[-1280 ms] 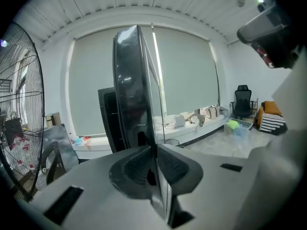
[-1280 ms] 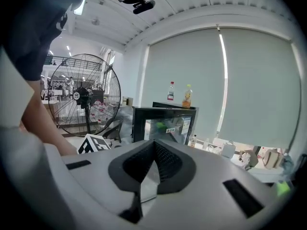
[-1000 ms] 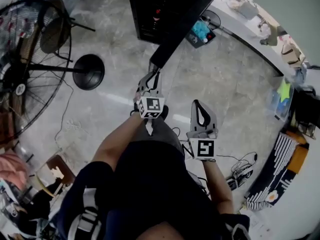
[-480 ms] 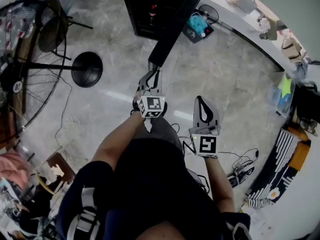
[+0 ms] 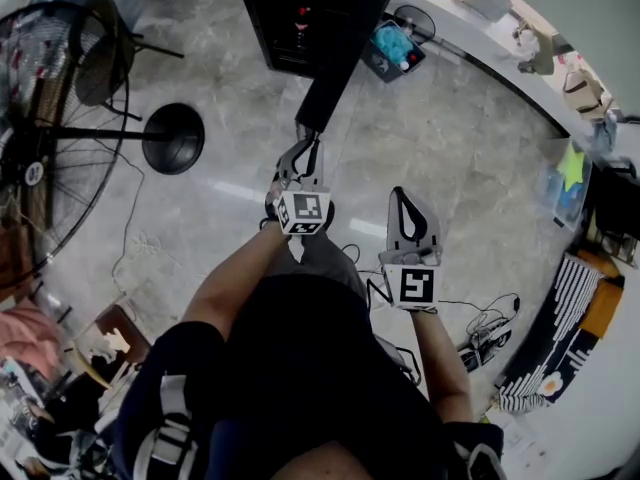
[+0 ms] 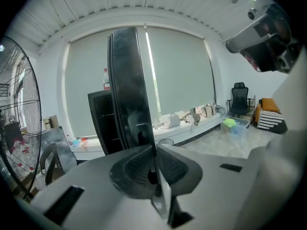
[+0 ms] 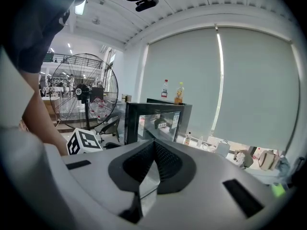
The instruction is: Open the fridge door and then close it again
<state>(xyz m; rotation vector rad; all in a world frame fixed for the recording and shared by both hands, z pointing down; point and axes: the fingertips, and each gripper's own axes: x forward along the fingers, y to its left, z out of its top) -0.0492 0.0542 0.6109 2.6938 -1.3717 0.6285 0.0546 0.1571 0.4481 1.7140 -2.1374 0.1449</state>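
Seen from the head camera, a person stands on a grey stone floor facing a black fridge (image 5: pixel 300 18) at the top of the picture. The fridge door (image 5: pixel 345 63) stands open and swings out toward the person as a dark panel seen edge-on. Its free edge ends right at the left claw (image 5: pixel 306 140).

In the left gripper view, the left claw (image 6: pixel 154 150) is nearly closed, its ribbed pads pinching the thin upright edge of the fridge door (image 6: pixel 127 80). The panel rises straight up from the jaws, with the fridge cabinet (image 6: pixel 103 123) behind it and to the left.

The right claw (image 5: pixel 400 198) hangs just beside the left one, well short of the door. In its own view, the right claw (image 7: pixel 152 145) is fully closed on nothing and points toward the fridge (image 7: pixel 153 121).

The left hand is the one on the door. Closing it would likely mean pushing that upright edge away from the person, back toward the cabinet.
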